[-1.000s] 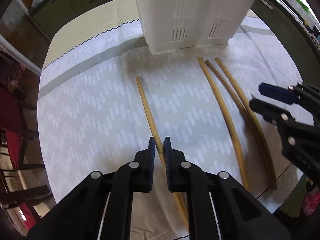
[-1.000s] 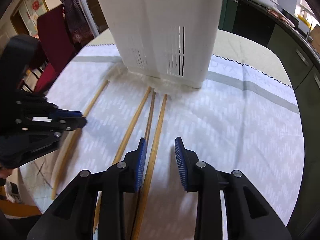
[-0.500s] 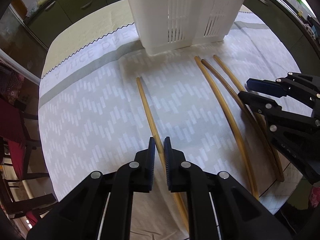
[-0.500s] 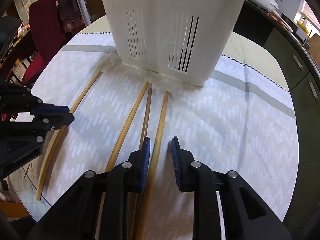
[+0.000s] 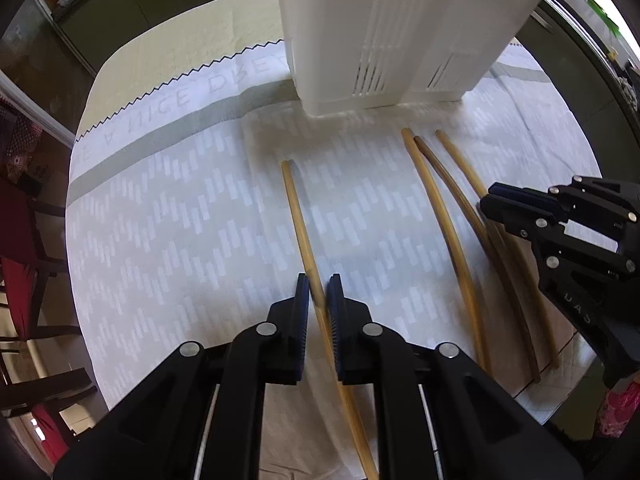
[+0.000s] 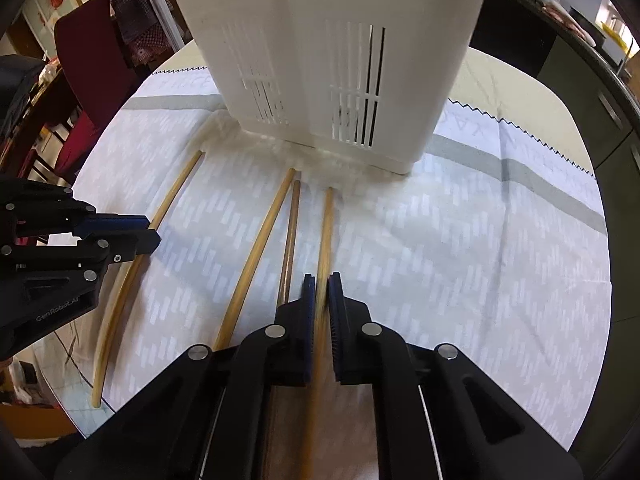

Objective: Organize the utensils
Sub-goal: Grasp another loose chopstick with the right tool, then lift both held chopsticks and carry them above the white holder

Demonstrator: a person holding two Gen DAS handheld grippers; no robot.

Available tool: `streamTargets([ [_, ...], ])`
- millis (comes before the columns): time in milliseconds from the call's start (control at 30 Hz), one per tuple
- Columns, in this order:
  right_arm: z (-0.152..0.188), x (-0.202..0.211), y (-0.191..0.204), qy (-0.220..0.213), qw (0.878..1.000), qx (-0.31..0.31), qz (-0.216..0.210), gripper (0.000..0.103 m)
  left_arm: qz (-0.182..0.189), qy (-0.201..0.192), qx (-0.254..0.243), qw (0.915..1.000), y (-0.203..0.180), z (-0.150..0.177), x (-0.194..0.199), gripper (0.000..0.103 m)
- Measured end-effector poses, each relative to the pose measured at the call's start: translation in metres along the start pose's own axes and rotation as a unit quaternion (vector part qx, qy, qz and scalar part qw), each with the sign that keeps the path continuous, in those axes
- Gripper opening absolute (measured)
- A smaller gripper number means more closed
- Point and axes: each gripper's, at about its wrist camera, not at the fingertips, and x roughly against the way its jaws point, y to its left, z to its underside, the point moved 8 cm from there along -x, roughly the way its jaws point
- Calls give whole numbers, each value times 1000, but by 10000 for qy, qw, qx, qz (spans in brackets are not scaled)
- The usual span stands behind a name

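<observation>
Several long wooden chopsticks lie on a white patterned cloth in front of a tall white slotted utensil holder [image 5: 384,32], which also shows in the right wrist view [image 6: 332,52]. My left gripper [image 5: 319,296] is shut on the leftmost chopstick [image 5: 298,216]. My right gripper [image 6: 321,300] is shut on the rightmost chopstick [image 6: 326,232]. Two more chopsticks [image 6: 260,240] lie between them. Each gripper shows in the other's view, the right one [image 5: 504,204] and the left one [image 6: 140,232].
The cloth [image 5: 180,220] covers a round table [image 5: 168,40]. Red chairs [image 6: 92,48] stand at the left. Dark cabinets [image 5: 132,8] and a counter [image 6: 580,52] lie beyond the table edge.
My right gripper has closed from wide open onto the rightmost chopstick. My left gripper has stayed shut on its chopstick. Both views have moved a little closer to the holder.
</observation>
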Motion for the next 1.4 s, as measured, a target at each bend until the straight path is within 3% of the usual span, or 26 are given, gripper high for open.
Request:
streamTargets([
  [100,-1,0,-2,-18,10000,-39,-16,7,5,19,8,10000,-4,-6,-2,21],
  [233,2,3,-7,-21,10000,-50,-65,7,-80,-37,41,10000,-15,-15,-4,24],
  [300,3,5,-8,-21,10000,-29,-62,7,-64,-81,74,9999,-17,-18,-4,7],
  [400,4,6,-9,-38,10000,-23,-62,7,19,-165,332,9993,-13,-19,-4,6],
  [600,6,19,-16,-245,9994,-172,-186,7,-10,-359,359,9987,-13,-17,4,6],
  [1067,14,131,-37,-1379,9887,-376,-446,7,132,-1454,261,9889,-6,-4,104,6],
  [1400,28,180,-28,-1828,9814,-309,-494,7,126,-2106,139,9774,-8,17,163,6],
])
